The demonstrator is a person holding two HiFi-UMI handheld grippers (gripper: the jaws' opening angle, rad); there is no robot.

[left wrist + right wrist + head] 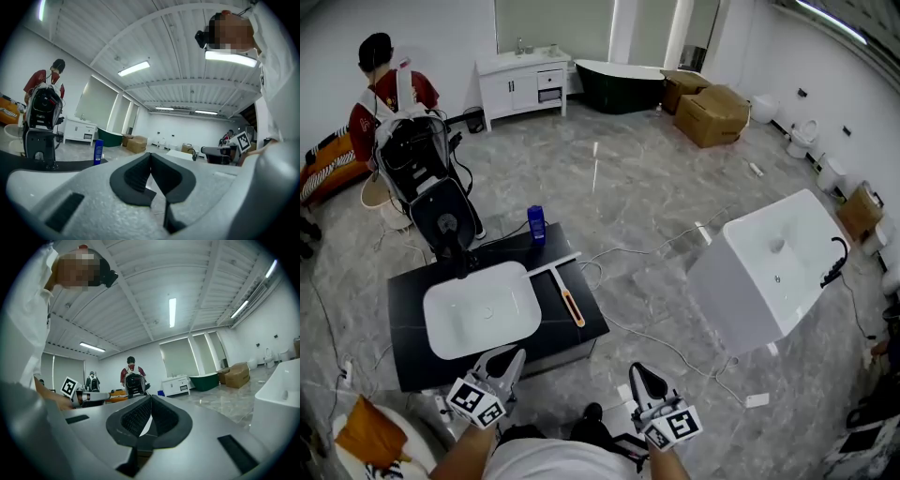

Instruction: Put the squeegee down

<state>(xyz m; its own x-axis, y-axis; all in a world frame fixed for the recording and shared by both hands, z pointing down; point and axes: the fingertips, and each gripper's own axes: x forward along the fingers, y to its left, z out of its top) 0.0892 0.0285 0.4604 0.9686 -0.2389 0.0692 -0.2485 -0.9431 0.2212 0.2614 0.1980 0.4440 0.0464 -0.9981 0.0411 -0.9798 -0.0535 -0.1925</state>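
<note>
The squeegee (572,307), a white blade with an orange handle, lies flat on the black countertop (572,342) to the right of the white basin (480,319). No gripper touches it. My left gripper (514,356) hovers at the counter's near edge, below the basin, with its jaws shut and nothing between them. In the left gripper view the left gripper (151,155) has its pads meeting. My right gripper (639,372) hangs off the counter's right front corner, over the floor. It is also shut and empty, as the right gripper (151,398) shows in its own view.
A blue bottle (536,225) stands at the counter's far edge, with a black faucet (450,234) behind the basin. A big white sink block (773,272) sits on the floor to the right. Cables cross the floor. A person in red (389,94) is at the back left.
</note>
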